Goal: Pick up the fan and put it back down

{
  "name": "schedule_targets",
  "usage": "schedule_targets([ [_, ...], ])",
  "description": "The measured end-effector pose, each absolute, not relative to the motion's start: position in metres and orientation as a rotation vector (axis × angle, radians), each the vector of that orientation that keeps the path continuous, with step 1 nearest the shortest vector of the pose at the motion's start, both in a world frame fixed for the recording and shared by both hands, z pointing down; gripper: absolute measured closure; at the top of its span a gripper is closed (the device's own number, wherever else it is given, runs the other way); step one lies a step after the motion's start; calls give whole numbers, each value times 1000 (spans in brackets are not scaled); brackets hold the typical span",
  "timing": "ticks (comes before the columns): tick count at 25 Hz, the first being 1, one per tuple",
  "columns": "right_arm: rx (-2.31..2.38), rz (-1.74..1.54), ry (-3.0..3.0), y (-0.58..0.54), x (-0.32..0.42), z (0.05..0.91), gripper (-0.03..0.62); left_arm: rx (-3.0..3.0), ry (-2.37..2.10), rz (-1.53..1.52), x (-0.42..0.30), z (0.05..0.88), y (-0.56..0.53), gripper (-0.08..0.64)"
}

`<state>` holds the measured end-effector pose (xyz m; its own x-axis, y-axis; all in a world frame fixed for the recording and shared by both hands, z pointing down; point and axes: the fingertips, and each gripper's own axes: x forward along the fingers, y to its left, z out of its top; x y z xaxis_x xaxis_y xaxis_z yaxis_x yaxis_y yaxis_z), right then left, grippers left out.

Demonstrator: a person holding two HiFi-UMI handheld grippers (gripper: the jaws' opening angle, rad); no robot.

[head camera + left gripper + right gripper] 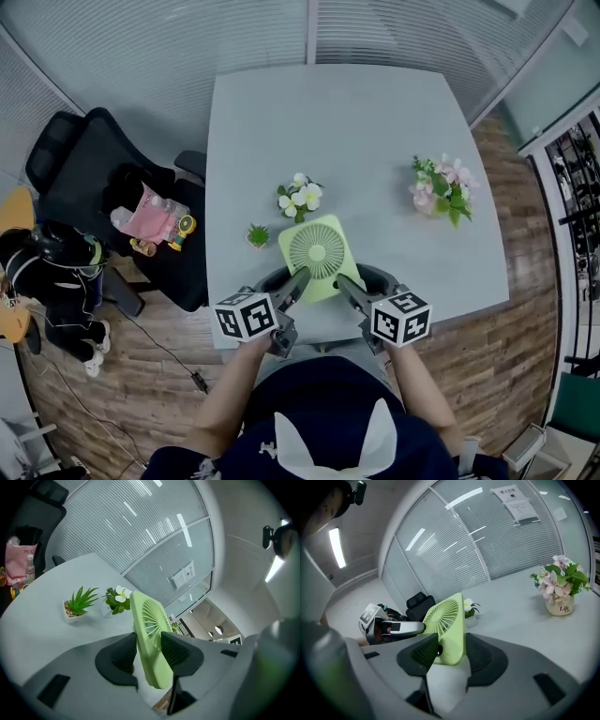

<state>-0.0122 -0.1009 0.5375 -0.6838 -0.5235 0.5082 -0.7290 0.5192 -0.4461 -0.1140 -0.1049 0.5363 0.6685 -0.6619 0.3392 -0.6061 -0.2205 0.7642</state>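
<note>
**Fan aloft on two corner grips**

The grey table (375,141) spreads out below me. The green fan (319,253) hangs tilted over its 6 o'clock edge. My left gripper (296,281) is clamped on the fan's 7 o'clock corner and my right gripper (349,286) on its 5 o'clock corner. If these shallow corner grips slip or pull unevenly, the fan could twist free and drop towards the white flowers (301,196) at its 11 o'clock.
</note>
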Motion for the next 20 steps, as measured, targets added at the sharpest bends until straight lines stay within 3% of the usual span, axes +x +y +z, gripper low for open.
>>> schedule_targets([
  [20, 863, 789, -2623, -114, 12, 464, 400, 1936, -1222, -203, -90, 458, -102, 399],
])
